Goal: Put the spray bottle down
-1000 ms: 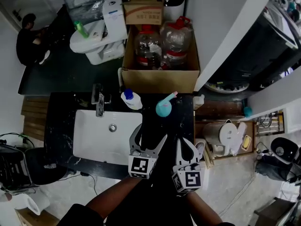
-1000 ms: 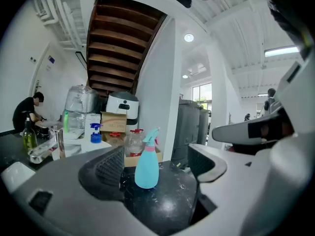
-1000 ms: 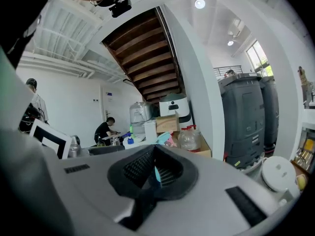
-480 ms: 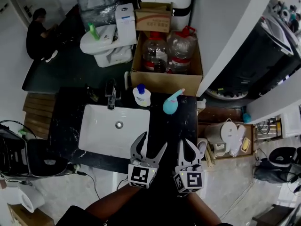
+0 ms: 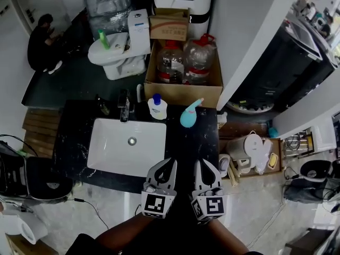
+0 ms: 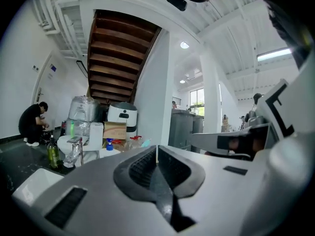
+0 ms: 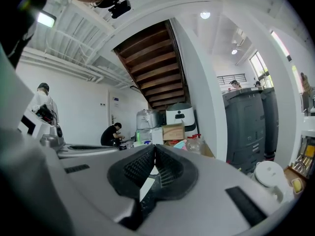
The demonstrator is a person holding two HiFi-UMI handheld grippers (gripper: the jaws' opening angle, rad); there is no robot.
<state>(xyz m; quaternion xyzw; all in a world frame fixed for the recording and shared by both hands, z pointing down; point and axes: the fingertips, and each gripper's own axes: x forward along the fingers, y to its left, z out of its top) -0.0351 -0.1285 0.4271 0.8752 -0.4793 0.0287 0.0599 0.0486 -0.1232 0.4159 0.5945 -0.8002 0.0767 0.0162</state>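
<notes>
Standing upright right of sink (image 5: 114,153): teal spray bottle (image 5: 187,117), pink nozzle. Left tongs (image 5: 170,163), splayed earlier, just closed, empty; right tongs (image 5: 202,163) closed, empty.

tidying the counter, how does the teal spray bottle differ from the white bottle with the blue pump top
Colour: the teal spray bottle has a round teal body, the white bottle with the blue pump top a white one.
Top: the spray bottle ends in a pinkish nozzle, the white bottle in a blue pump.
Both stand on the black counter.
</notes>
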